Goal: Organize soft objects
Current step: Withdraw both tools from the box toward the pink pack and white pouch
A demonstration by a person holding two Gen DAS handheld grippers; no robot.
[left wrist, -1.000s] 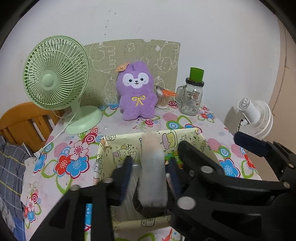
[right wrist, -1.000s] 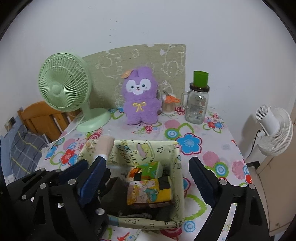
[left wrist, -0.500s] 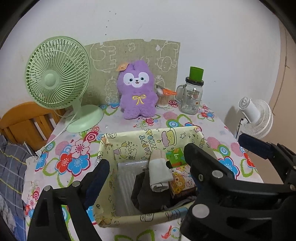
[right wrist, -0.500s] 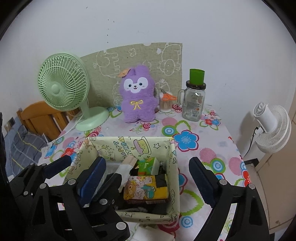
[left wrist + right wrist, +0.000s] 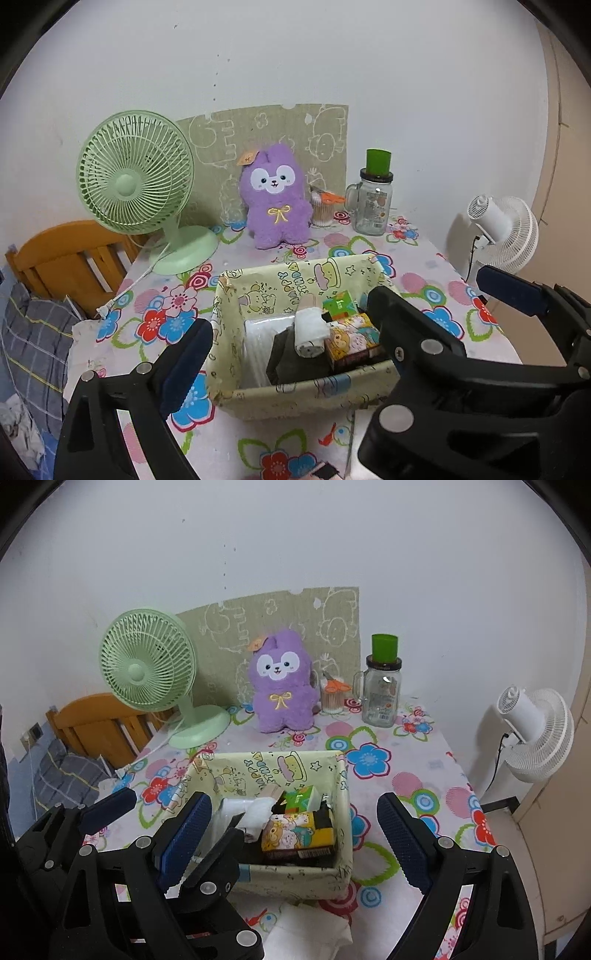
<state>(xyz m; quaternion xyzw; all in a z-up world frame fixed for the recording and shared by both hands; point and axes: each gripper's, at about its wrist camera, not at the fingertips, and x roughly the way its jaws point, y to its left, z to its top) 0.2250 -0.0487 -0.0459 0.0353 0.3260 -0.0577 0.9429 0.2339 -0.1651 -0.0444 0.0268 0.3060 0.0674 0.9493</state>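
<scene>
A cream cartoon-print fabric basket [image 5: 295,284] [image 5: 266,766] stands on the flowered table. In it lie a rolled white sock [image 5: 310,332] [image 5: 258,812], a dark folded cloth [image 5: 288,358] and colourful tissue packs [image 5: 354,339] [image 5: 295,830]. My left gripper [image 5: 295,343] hovers in front of the basket, its jaws still opening with nothing pressed between them; its right finger is hidden behind the right gripper. My right gripper [image 5: 291,805] stands open and empty beside it. A purple plush [image 5: 275,199] sits upright at the back.
A green desk fan [image 5: 135,173] stands back left, a glass jar mug [image 5: 373,206] and a swab pot [image 5: 321,212] back right. A white fan [image 5: 502,229] stands past the table's right edge. A white cloth [image 5: 306,934] lies near the front edge.
The left gripper opened and let go of the rolled white sock, which now lies in the basket. Both grippers drew back and up from the basket.
</scene>
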